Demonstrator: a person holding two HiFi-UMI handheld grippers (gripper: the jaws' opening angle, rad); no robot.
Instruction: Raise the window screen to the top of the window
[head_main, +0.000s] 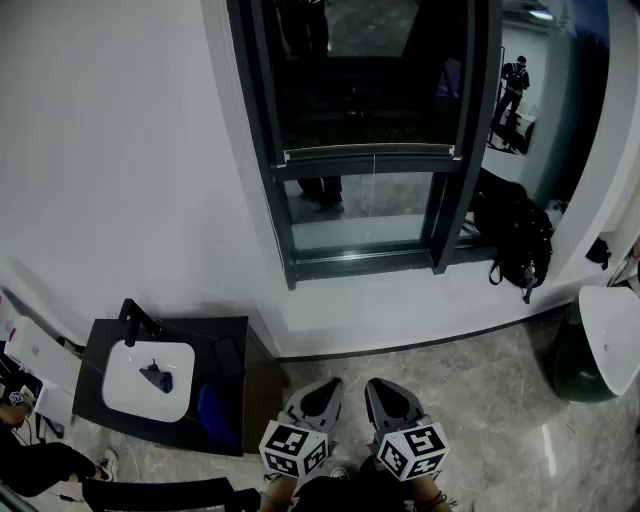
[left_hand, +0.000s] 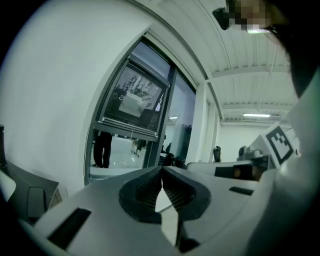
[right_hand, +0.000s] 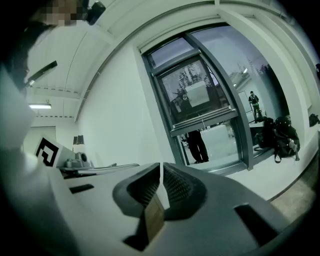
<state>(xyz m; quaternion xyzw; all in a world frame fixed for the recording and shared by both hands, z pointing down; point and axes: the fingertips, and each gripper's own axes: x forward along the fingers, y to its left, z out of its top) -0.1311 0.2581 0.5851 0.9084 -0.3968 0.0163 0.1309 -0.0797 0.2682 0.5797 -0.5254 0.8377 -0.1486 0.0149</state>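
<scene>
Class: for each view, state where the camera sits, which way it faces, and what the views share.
Head view: on the person's head, facing steeply down at the window and floor; left tongs and right tongs show below.
Left gripper view: on the left tongs, facing the window; own jaws and right tongs show.
Right gripper view: on the right tongs, facing the window; own jaws and left tongs show.
All share the window.

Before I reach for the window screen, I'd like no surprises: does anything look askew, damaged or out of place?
Nothing stands out. The window screen hangs with its bottom bar level, partway down the window frame, with no damage visible. A black backpack rests right of the frame, not before the screen. The left claw and right claw are shut, empty.
</scene>
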